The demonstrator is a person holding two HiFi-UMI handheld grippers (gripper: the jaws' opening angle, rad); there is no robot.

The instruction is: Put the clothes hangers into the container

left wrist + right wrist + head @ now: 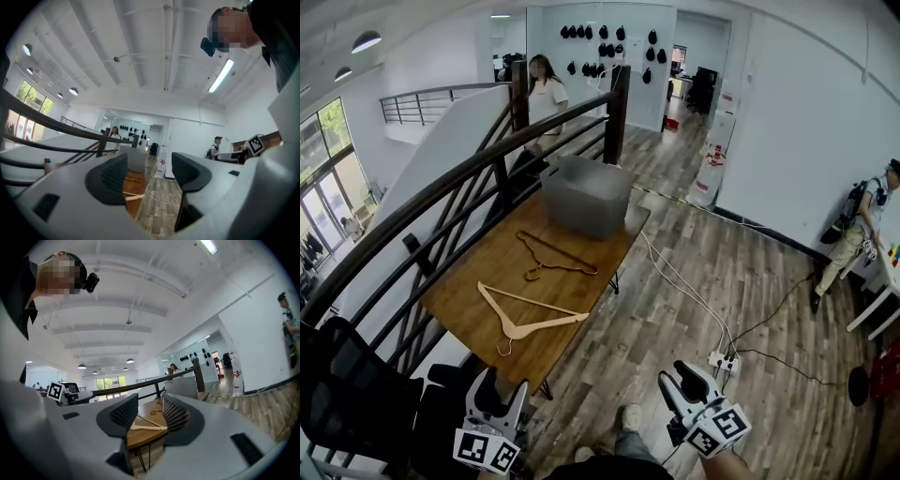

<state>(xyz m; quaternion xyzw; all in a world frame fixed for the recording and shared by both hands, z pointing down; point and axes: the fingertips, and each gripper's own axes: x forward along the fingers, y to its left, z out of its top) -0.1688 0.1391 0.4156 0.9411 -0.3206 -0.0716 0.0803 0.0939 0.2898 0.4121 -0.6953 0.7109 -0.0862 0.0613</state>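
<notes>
On table, pale hanger, dark hanger, container

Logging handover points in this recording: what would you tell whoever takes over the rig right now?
Left gripper: open, empty, short of the table.
Right gripper: jaws apart, nothing between them, also short of the table.
Things: light wooden hanger at the table's near end, dark hanger mid-table, grey container at the far end.
Done: nothing yet; both hangers lie on the table.
Left: pick up each hanger and put it in the container.
</notes>
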